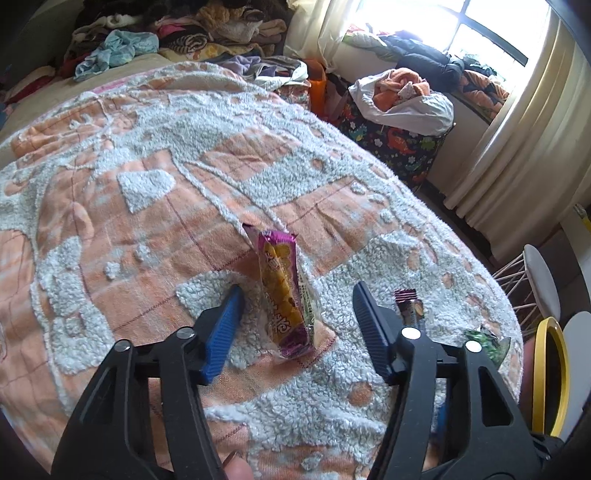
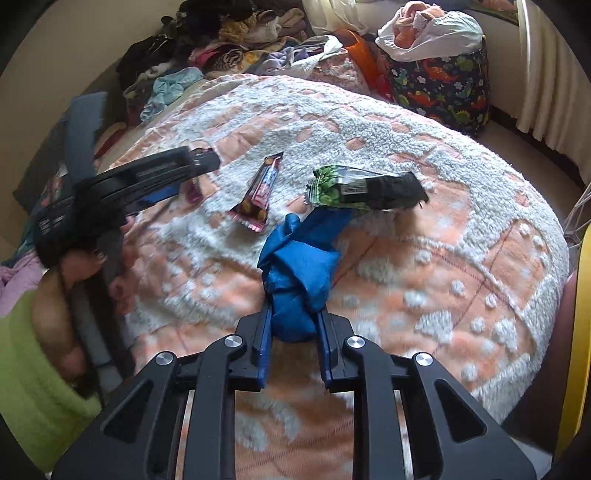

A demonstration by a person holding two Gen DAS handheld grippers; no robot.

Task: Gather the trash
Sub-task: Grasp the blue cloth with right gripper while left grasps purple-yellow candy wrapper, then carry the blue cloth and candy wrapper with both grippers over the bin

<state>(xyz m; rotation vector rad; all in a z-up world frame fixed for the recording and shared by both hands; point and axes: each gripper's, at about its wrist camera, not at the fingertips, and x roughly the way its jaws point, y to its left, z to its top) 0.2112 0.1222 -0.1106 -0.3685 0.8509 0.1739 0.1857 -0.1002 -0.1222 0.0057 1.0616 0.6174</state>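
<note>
The left gripper (image 1: 295, 299) hangs low over the bed (image 1: 147, 166), its blue-padded jaws spread on either side of a purple and yellow snack wrapper (image 1: 284, 291) that lies lengthwise on the orange and white fleece blanket (image 1: 110, 221). The pads stand clear of the wrapper on both sides. To the right of that gripper lies a red wrapper (image 1: 408, 308), and farther right a green and black wrapper (image 1: 487, 341) near the edge of the bed.

The right gripper (image 2: 293, 317) has its jaws pinching a crumpled blue plastic bag (image 2: 299, 266), which bulges up from between the pads and reaches toward the green and black wrapper (image 2: 365, 188) just beyond it. The red wrapper (image 2: 258, 195) lies to the left of that one, apart from it. In the right wrist view the left gripper (image 2: 199, 162) shows at the far left, held by a hand (image 2: 62, 295) in a green sleeve (image 2: 29, 387).

At the far end of the bed lies a heap of clothes (image 1: 177, 33). A dinosaur-print hamper (image 1: 399, 144) stands on the floor to the right, by the curtained window (image 1: 480, 29).
</note>
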